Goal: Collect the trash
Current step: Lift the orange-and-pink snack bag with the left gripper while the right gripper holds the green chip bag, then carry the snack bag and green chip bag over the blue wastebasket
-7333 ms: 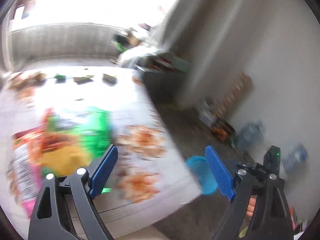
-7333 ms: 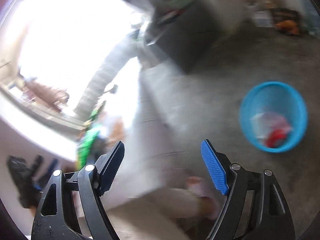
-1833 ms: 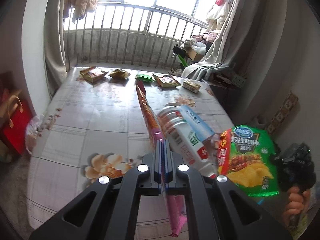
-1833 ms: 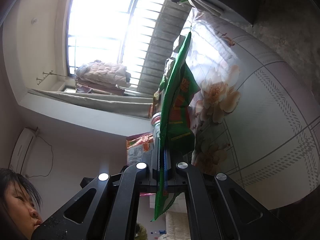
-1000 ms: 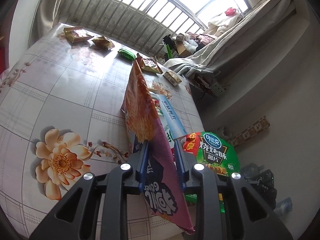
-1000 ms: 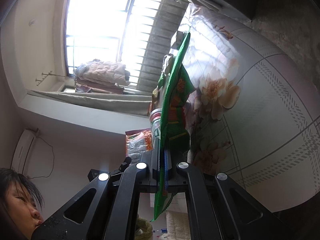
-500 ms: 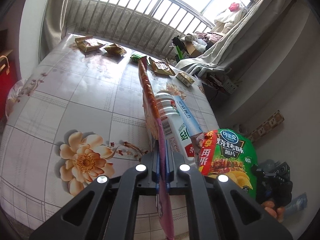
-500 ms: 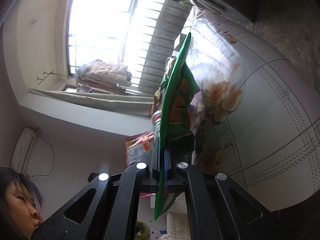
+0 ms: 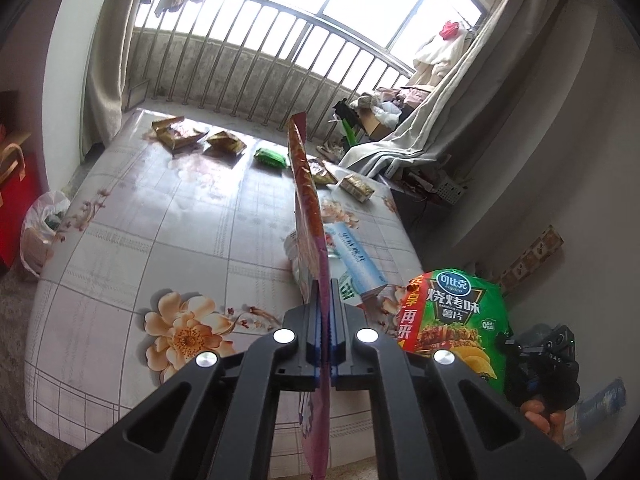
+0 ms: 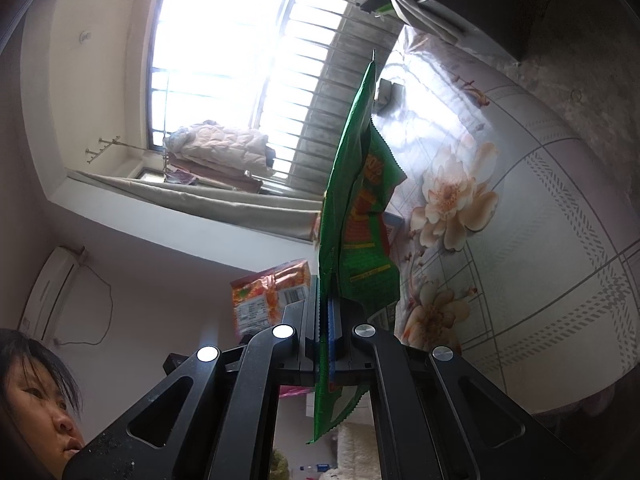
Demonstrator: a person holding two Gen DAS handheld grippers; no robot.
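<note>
My left gripper (image 9: 325,292) is shut on a red and pink snack bag (image 9: 307,200), held edge-on above the flowered table (image 9: 160,216). A white and blue bottle (image 9: 352,258) lies on the table just behind it. My right gripper (image 10: 326,292) is shut on a green chip bag (image 10: 356,208), also seen at lower right in the left wrist view (image 9: 456,320), off the table's right edge. The red bag shows in the right wrist view (image 10: 268,300).
Several small snack wrappers (image 9: 180,134) lie along the table's far edge, near the window railing (image 9: 260,68). A white plastic bag (image 9: 40,232) sits on the floor at the left. Clutter and a curtain (image 9: 420,128) stand at the far right.
Both grippers went from open and empty to shut on bags. In the last second the left gripper turned the red bag edge-on and tilted up a little; the right barely moved.
</note>
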